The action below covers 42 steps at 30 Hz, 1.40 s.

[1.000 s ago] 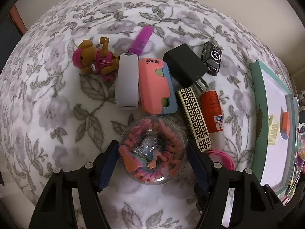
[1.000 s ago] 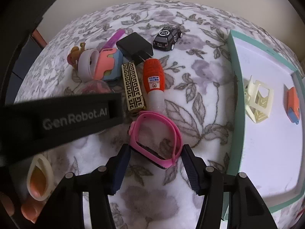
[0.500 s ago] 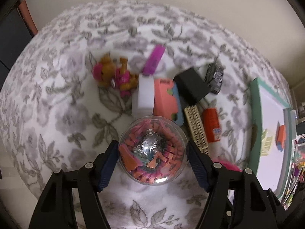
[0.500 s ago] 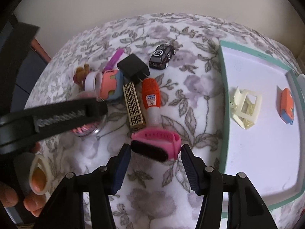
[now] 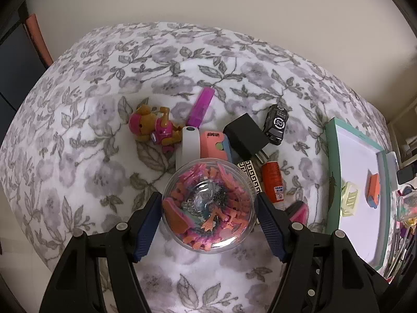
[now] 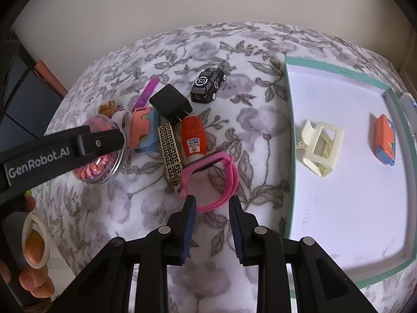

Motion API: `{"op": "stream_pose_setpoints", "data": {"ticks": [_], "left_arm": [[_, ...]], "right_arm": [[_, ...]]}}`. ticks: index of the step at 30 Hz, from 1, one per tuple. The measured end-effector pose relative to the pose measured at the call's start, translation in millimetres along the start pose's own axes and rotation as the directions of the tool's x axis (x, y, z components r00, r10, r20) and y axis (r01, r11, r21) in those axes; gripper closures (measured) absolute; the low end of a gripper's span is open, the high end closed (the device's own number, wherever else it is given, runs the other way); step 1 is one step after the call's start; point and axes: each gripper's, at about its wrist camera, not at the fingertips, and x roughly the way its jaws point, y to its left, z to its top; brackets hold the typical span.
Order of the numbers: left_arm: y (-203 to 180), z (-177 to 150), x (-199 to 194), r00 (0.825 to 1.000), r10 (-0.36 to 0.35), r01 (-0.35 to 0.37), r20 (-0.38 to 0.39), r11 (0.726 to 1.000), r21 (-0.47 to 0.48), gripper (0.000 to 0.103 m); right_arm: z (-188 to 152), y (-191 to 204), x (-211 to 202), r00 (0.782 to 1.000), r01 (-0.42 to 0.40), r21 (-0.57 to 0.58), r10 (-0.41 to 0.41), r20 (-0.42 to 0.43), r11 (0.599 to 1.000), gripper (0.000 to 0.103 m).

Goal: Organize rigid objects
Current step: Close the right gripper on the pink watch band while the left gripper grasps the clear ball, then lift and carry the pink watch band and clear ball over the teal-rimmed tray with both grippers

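My left gripper (image 5: 208,208) is shut on a clear ball (image 5: 208,206) filled with pink and orange bits and holds it above the floral cloth; the ball also shows in the right wrist view (image 6: 100,156). My right gripper (image 6: 211,203) is shut on a pink wristband (image 6: 221,180) and has it lifted at its near edge. A white tray with a green rim (image 6: 289,130) lies at the right and holds a cream hair clip (image 6: 320,148) and an orange and blue eraser (image 6: 384,139).
On the cloth lie a black toy car (image 6: 207,84), a black charger (image 6: 169,103), an orange tube (image 6: 193,138), a gold patterned bar (image 6: 170,154), a pink and blue case (image 6: 143,127), a purple stick (image 5: 200,107), a white band (image 5: 189,146) and a toy dog (image 5: 153,130).
My left gripper has risen with the ball. My right gripper has closed on the pink wristband and tilted it up off the cloth.
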Motion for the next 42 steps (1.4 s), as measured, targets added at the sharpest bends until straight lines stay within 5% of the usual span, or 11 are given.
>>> {"op": "stream_pose_setpoints", "data": {"ticks": [7,11,42], "left_arm": [[5.0,-1.1,8.1,0.999,0.01,-0.01,-0.031,1.0,-0.02,0.03],[6.9,-1.5,11.4,0.999,0.008,-0.009,-0.048,1.0,-0.028,0.03],[16.0,-3.4,32.8,0.992,0.017,-0.025,-0.123,0.998,-0.059,0.03]], "right_arm": [[5.0,-1.7,5.3,1.0,-0.002,0.018,0.001,0.015,1.0,0.072],[8.1,-3.7,8.2,1.0,-0.008,0.038,0.007,0.023,0.999,0.044],[13.8,13.9,46.8,0.999,0.017,-0.001,-0.017,-0.029,1.0,0.041]]}}
